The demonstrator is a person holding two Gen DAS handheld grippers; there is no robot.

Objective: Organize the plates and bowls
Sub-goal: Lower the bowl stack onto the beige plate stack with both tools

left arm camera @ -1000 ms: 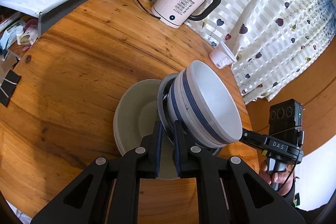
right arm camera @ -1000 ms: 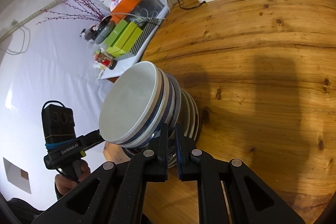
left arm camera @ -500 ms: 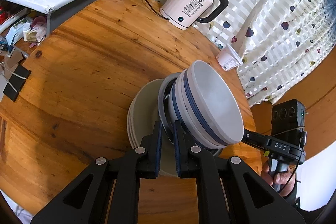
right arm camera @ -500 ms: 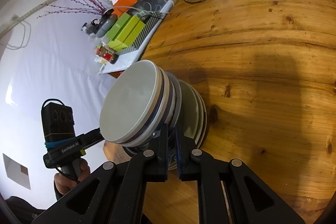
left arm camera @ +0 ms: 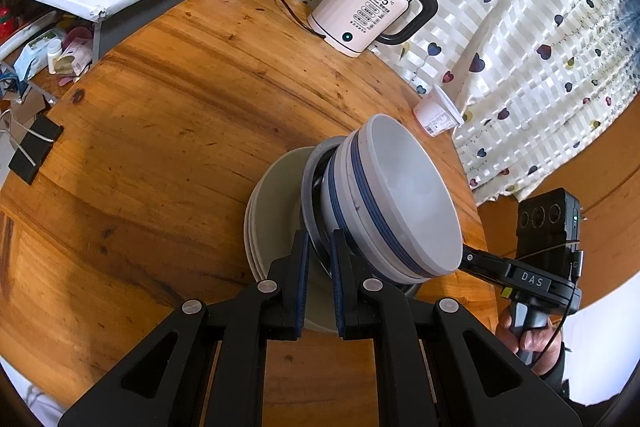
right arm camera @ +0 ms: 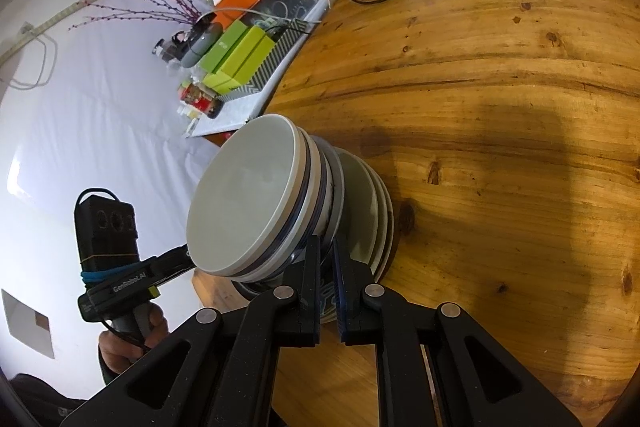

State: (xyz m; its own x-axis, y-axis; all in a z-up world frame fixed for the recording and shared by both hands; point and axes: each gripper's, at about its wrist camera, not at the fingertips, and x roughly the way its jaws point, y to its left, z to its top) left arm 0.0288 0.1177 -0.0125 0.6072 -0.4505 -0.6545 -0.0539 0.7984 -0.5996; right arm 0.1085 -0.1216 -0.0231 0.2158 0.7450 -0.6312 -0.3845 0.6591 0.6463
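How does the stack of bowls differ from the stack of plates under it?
The bowls are deep, blue-banded and tilted, riding on a grey plate; the plate stack is flat, plain and lies on the wooden table. Both stacks are pale and round.

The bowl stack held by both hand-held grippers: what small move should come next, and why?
Probably lower it a little, straight down onto the plates. Both the left hand-held gripper and the right hand-held gripper are shut on the rim under the bowls, which sit over the plates; whether they already rest there is unclear.
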